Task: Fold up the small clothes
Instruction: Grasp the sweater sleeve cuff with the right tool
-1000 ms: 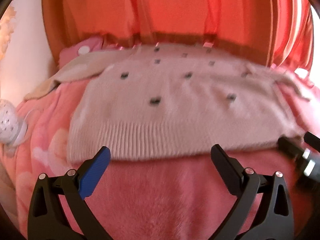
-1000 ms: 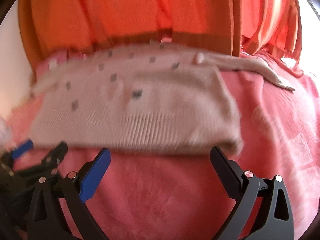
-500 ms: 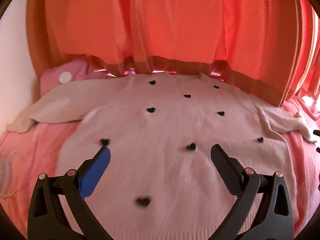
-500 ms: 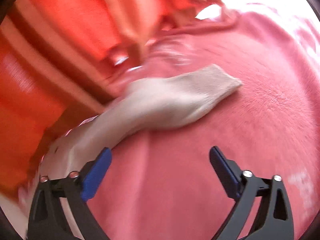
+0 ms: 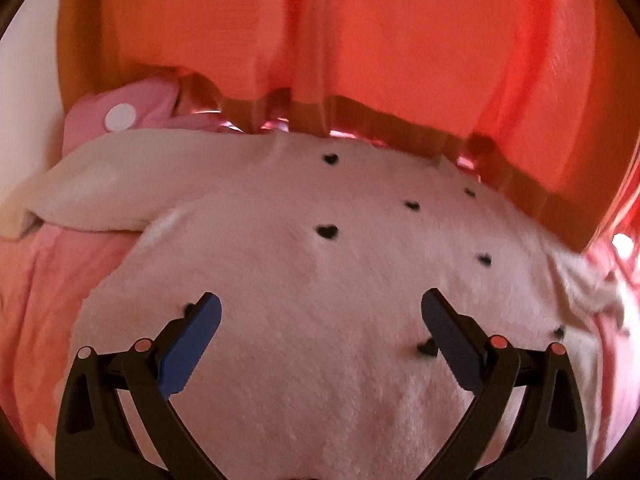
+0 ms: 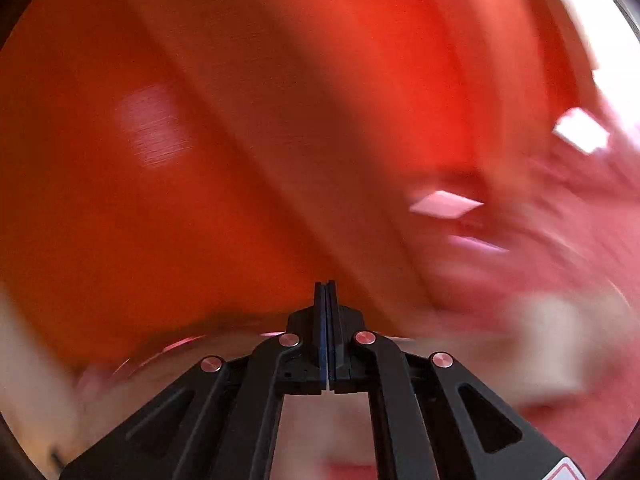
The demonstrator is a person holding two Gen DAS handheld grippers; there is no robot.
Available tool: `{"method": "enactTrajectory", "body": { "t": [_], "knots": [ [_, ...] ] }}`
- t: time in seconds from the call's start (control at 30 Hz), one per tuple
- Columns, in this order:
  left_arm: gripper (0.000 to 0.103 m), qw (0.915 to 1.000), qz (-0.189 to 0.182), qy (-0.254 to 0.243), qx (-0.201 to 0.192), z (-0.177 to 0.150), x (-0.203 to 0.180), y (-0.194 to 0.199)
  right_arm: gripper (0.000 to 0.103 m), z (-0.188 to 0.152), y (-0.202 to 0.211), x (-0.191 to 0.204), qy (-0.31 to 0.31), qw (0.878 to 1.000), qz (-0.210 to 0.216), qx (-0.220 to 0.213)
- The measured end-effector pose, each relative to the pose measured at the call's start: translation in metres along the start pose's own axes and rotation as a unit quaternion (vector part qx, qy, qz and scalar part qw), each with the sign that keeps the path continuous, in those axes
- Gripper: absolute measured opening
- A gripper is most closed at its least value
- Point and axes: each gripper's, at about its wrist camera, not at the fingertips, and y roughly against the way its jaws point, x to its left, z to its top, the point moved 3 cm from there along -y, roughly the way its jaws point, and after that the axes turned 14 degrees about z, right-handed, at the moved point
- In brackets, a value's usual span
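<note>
Your left gripper (image 5: pixel 320 320) above sweater (image 5: pixel 320 264), jaws spread wide, nothing between them. Cream sweater with small black hearts lies flat on pink blanket (image 5: pixel 44 280), one sleeve (image 5: pixel 120 184) stretched out toward left edge of view, orange curtain (image 5: pixel 360 40) behind. Your right gripper (image 6: pixel 327 292): jaws just closed, pressed together, nothing visible between pads. Right view heavily blurred, mostly curtain.
</note>
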Motion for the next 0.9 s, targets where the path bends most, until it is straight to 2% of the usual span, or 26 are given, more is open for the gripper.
{"method": "enactTrajectory", "body": {
  "t": [0.07, 0.1, 0.13, 0.2, 0.23, 0.3, 0.37, 0.4, 0.43, 0.5, 0.57, 0.7, 0.73, 0.8, 0.83, 0.87, 0.9],
  "knots": [
    [0.098, 0.9999, 0.0, 0.013, -0.002, 0.003, 0.009, 0.0, 0.003, -0.019, -0.04, 0.067, 0.023, 0.996, 0.079, 0.042],
    [0.098, 0.9999, 0.002, 0.016, -0.002, 0.004, 0.012, 0.0, 0.003, -0.031, -0.055, 0.087, 0.023, 0.993, 0.101, 0.06],
    [0.098, 0.9998, 0.003, 0.018, -0.001, 0.004, 0.015, -0.001, 0.003, -0.05, -0.074, 0.107, 0.018, 0.989, 0.117, 0.083],
    [0.098, 0.9997, 0.013, 0.019, -0.003, 0.004, 0.022, -0.003, 0.004, -0.082, -0.095, 0.114, 0.0, 0.987, 0.112, 0.113],
    [0.098, 0.9997, 0.02, 0.017, -0.003, 0.004, 0.025, -0.004, 0.005, -0.1, -0.098, 0.101, -0.011, 0.987, 0.091, 0.13],
    [0.098, 0.9996, 0.022, 0.016, 0.0, 0.004, 0.03, -0.004, 0.007, -0.115, -0.082, 0.052, -0.039, 0.991, 0.019, 0.13],
    [0.098, 0.9996, 0.011, 0.025, 0.012, 0.004, 0.034, -0.006, 0.019, -0.116, -0.052, -0.007, -0.086, 0.989, -0.052, 0.108],
    [0.098, 0.9994, 0.006, 0.03, 0.018, 0.004, 0.035, -0.008, 0.035, -0.116, -0.027, -0.04, -0.12, 0.985, -0.092, 0.086],
    [0.098, 0.9992, 0.002, 0.034, 0.022, 0.004, 0.035, -0.009, 0.045, -0.116, 0.005, -0.076, -0.158, 0.976, -0.138, 0.057],
    [0.098, 0.9987, -0.004, 0.043, 0.029, 0.004, 0.034, -0.012, 0.057, -0.115, 0.066, -0.142, -0.216, 0.95, -0.226, 0.008],
    [0.098, 0.9984, -0.009, 0.045, 0.032, 0.004, 0.031, -0.014, 0.064, -0.118, 0.116, -0.195, -0.26, 0.92, -0.292, -0.021],
    [0.098, 0.999, -0.001, 0.028, 0.035, 0.0, 0.023, -0.019, 0.07, -0.129, 0.157, -0.252, -0.33, 0.887, -0.318, -0.062],
    [0.098, 0.999, 0.0, 0.025, 0.037, -0.001, 0.021, -0.02, 0.07, -0.131, 0.162, -0.264, -0.349, 0.877, -0.321, -0.078],
    [0.098, 0.9991, 0.003, 0.019, 0.038, -0.003, 0.018, -0.021, 0.07, -0.135, 0.168, -0.281, -0.369, 0.868, -0.309, -0.123],
    [0.098, 0.9992, 0.006, 0.017, 0.037, -0.003, 0.017, -0.021, 0.064, -0.135, 0.162, -0.283, -0.375, 0.865, -0.308, -0.128],
    [0.098, 0.9992, 0.007, 0.015, 0.036, -0.003, 0.017, -0.021, 0.05, -0.133, 0.157, -0.287, -0.379, 0.868, -0.295, -0.129],
    [0.098, 0.9993, 0.008, 0.015, 0.034, -0.003, 0.016, -0.021, 0.014, -0.127, 0.148, -0.285, -0.382, 0.874, -0.276, -0.121]
  ]
}}
